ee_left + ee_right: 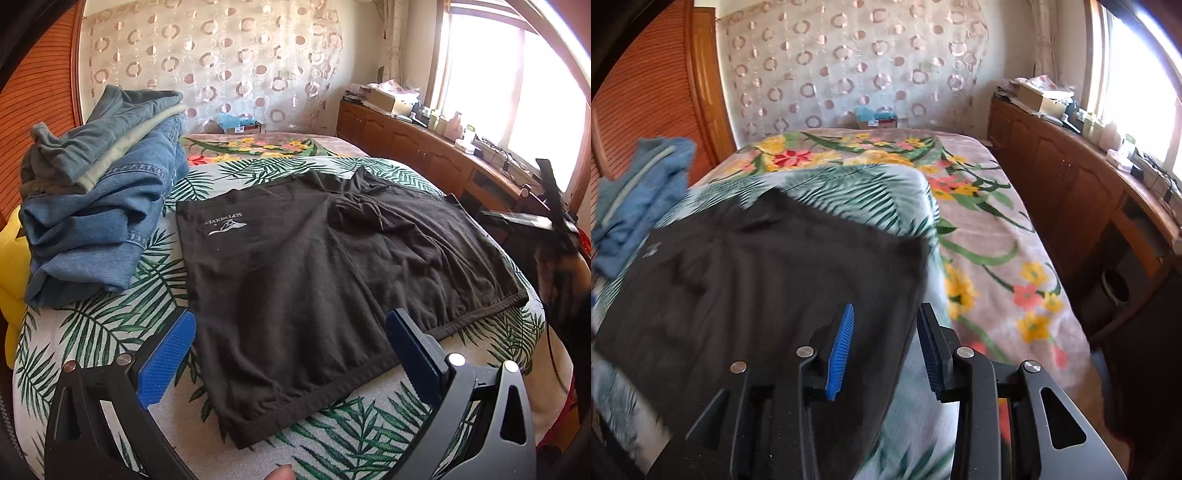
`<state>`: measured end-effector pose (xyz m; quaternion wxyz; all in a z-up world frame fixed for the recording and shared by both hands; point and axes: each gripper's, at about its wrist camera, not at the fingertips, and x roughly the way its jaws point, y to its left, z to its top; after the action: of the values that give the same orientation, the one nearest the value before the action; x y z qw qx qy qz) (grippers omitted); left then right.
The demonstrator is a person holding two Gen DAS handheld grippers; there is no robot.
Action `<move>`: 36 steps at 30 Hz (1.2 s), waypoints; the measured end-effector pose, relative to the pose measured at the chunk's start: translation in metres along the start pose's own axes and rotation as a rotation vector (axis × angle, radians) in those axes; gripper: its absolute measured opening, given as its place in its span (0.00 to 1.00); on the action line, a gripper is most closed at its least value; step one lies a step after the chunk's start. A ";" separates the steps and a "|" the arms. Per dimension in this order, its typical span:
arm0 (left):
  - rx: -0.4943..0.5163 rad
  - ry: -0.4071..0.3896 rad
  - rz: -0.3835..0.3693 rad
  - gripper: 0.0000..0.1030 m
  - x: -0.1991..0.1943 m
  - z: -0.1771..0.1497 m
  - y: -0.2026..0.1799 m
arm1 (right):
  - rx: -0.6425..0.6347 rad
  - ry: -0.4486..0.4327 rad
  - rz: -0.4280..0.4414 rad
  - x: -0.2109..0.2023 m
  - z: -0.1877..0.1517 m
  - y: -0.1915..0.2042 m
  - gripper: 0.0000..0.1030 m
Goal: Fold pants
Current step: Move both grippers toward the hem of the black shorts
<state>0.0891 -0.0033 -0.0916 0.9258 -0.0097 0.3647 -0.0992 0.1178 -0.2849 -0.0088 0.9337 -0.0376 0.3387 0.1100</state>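
Observation:
Black shorts [314, 266] with a small white logo lie spread flat on the leaf-print cover, waistband toward me. My left gripper [291, 321] is open and empty, its blue pads [168, 358] wide apart over the waistband's near edge. In the right wrist view, which is motion-blurred, the shorts [757, 288] fill the lower left. My right gripper [886, 314] is open, its pads astride the shorts' right edge without pinching it.
A stack of folded jeans and grey garments [99, 192] sits at the left of the bed. A floral blanket [997, 236] covers the far and right side. A wooden cabinet [413, 144] with clutter runs under the window at right. A slatted wardrobe [646, 110] stands at left.

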 end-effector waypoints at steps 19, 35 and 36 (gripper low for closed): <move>-0.031 0.021 0.051 1.00 -0.012 -0.019 0.023 | 0.067 0.031 0.028 -0.106 -0.103 0.000 0.36; -0.060 0.031 0.053 1.00 -0.015 -0.028 0.034 | 0.063 0.002 0.042 -0.108 -0.076 -0.001 0.09; -0.062 0.031 0.053 1.00 -0.016 -0.029 0.035 | 0.064 -0.008 0.043 -0.109 -0.076 -0.001 0.10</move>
<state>0.0646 0.0353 -0.1051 0.9216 -0.0271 0.3820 -0.0634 -0.0108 -0.3167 0.0031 0.9332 -0.0001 0.3389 0.1193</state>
